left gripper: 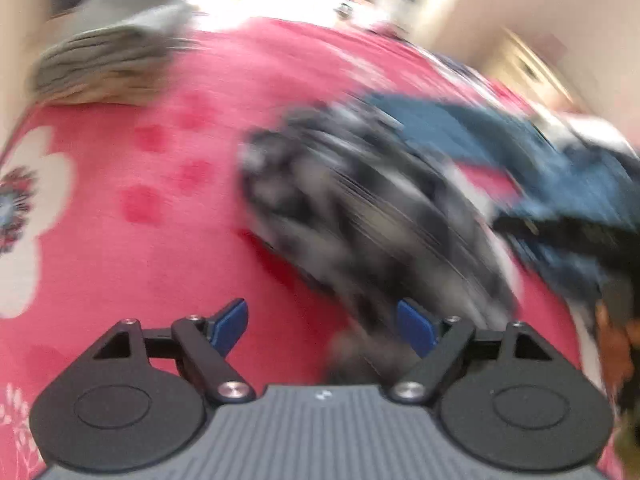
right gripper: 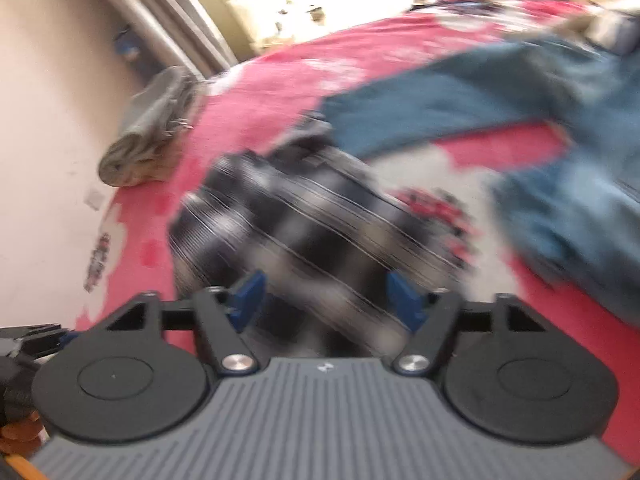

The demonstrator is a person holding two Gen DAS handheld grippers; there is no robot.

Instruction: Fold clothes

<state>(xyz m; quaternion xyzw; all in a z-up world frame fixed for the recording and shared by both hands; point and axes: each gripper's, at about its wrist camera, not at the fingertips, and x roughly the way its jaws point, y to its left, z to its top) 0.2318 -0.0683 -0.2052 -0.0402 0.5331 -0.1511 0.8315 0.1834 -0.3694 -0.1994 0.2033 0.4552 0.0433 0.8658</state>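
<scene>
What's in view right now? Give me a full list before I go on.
Bedspread: one, pink-red with white flowers, covers the bed under everything.
Plaid garment: one, black, grey and white, bunched mid-bed, just ahead of both tongs; blurred.
Jeans: one pair, blue denim, spread to the right of the plaid garment.
Folded grey clothes: one stack, grey, far left corner of the bed.
Curtain: one, pale, by the bright window.
Left tongs: black with blue pads, open, nothing held.
Right tongs: black with blue pads, open, nothing held.
</scene>
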